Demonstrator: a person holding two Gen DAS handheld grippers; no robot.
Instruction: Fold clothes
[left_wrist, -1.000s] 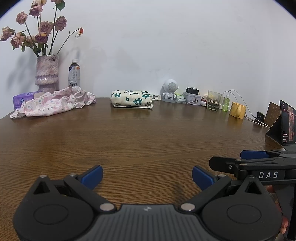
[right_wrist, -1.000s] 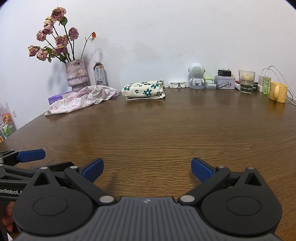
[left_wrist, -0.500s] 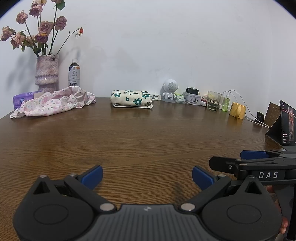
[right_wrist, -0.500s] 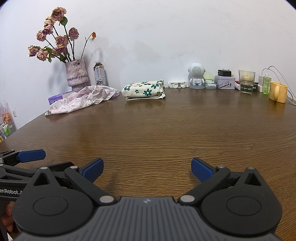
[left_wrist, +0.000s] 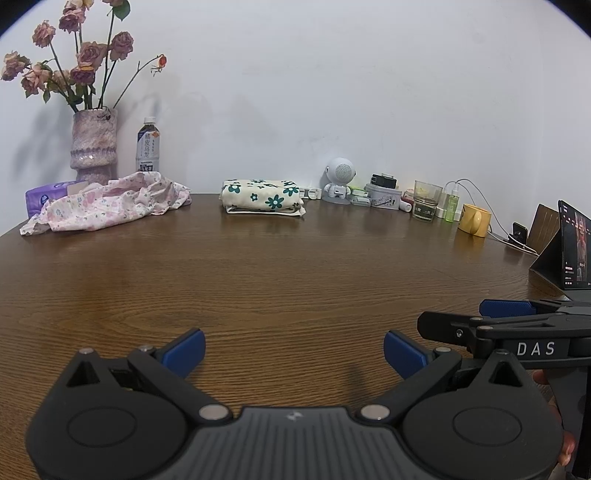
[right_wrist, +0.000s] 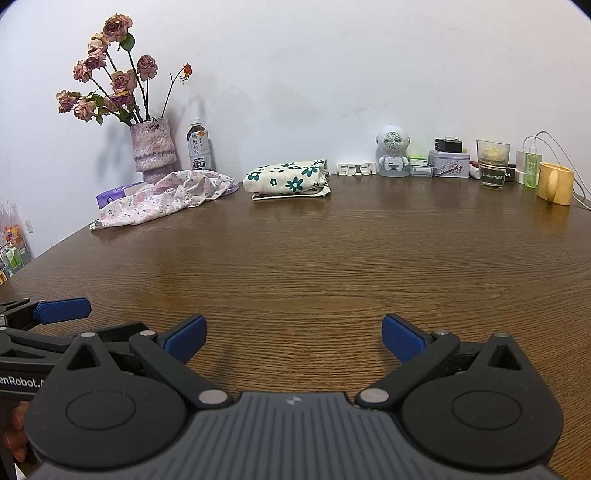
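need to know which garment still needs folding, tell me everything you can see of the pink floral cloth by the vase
The pink floral cloth is a thin, pale fabric printed with small pink flowers. It lies unfolded in a crumpled, elongated heap at the far left of the wooden table, in front of the vase and bottle. It drapes partly over a purple pack. Neither claw is near it.

So on the brown wooden table (right_wrist: 332, 266), everything's lined up along the far edge by the wall. At 12 o'clock sits the folded cream flower-print cloth (right_wrist: 290, 179), with the crumpled pink floral garment (right_wrist: 166, 201) at 11, lying in front of the purple vase of dried roses (right_wrist: 152, 149) and plastic drink bottle (right_wrist: 199, 146). The white robot-shaped speaker (right_wrist: 392, 151), clear glass (right_wrist: 492, 164) and yellow mug (right_wrist: 555, 182) run off toward 1–2 o'clock.
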